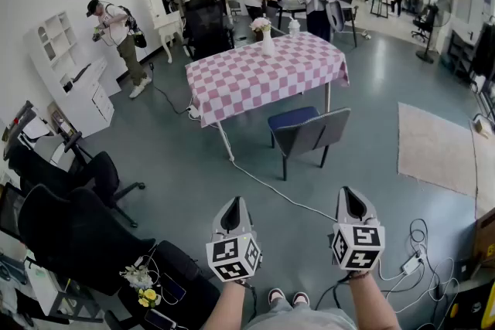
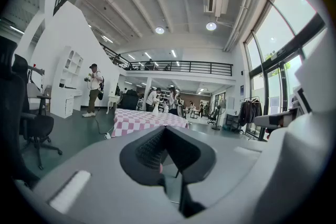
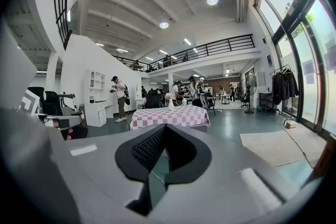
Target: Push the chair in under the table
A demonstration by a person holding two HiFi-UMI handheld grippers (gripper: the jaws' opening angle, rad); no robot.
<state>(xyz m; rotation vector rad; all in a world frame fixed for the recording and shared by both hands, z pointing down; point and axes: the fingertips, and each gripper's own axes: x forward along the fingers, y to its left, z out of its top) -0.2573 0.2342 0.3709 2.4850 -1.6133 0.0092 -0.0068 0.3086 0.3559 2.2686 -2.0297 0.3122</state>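
Grey-green floor (image 1: 178, 166) fills a big open hall, with other people at work far back. Low in front of the person, the left tool (image 1: 234, 203) and the right tool (image 1: 348, 194) each have their jaws pressed together with nothing between them, and both point roughly level toward the far side.

Ahead and well apart from both stands the chair (image 1: 308, 131). Its grey backrest is turned toward the person, and its blue seat only just reaches the near edge of the counter (image 1: 255, 85), by the right-hand leg. The chair lies between the two tools' lines, somewhat closer to the right one, so I judge that hand would lead.

The backrest's long axis runs across the view. A push square against it, away from the person, should send the seat under the checked cloth. A white cable (image 1: 271, 189) crosses the floor on the way, and a pale rug (image 1: 433, 147) lies off to the right.
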